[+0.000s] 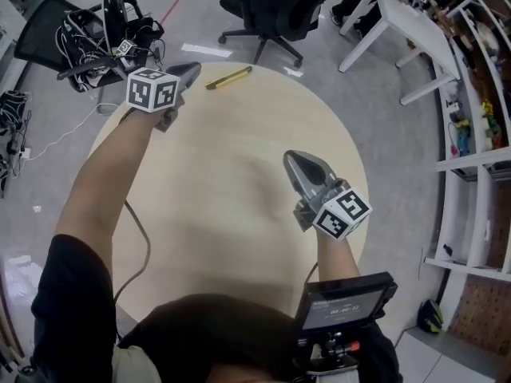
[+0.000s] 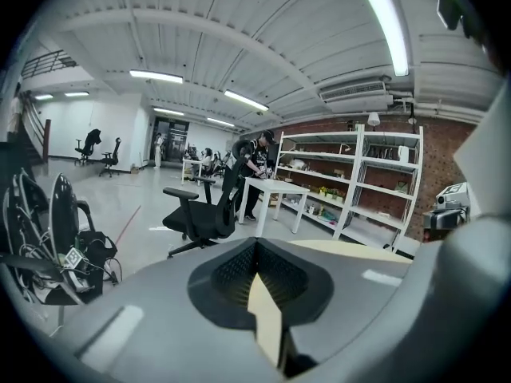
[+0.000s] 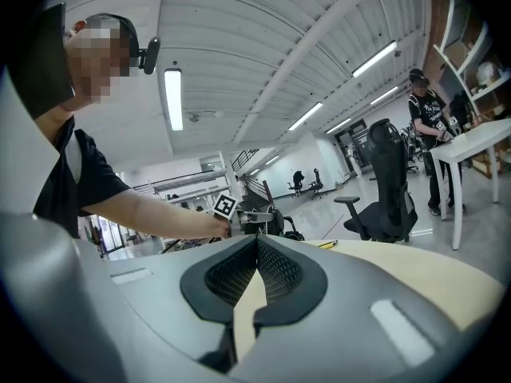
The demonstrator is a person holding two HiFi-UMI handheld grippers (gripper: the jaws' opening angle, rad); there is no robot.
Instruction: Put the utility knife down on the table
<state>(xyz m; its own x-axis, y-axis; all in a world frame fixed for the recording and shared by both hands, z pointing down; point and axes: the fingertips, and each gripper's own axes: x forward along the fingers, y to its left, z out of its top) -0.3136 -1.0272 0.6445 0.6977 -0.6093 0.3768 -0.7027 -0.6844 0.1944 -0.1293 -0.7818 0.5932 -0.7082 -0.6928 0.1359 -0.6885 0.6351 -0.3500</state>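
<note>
Utility knife [image 1: 229, 77] lies flat on the round table [image 1: 223, 182], close to the far edge, its yellow body resting on the light wood with nothing touching it; the right gripper view shows the same yellow strip [image 3: 328, 244] low on the tabletop. Nearest to it is the left gripper [image 1: 195, 69], held just beside the knife's near end but clear of it. The left gripper view shows the two jaws pressed together, with only tabletop and room visible past the ribbed pads and nothing pinched between them. The right gripper [image 1: 290, 157] is well apart from the knife, over the middle of the table on the person's right. Its jaws are likewise pressed together with nothing between them (its own view shows the pads meeting along a single seam). Beyond the table, a black office chair [image 1: 263, 10] stands on the floor past the far edge, and a heap of dark cables and gear [image 1: 104, 30] sits off to the left. Judged from this layout, the placement itself is done: the knife is down on the table and released. What is left, at most, is to draw the left gripper clear of the knife without brushing it
</note>
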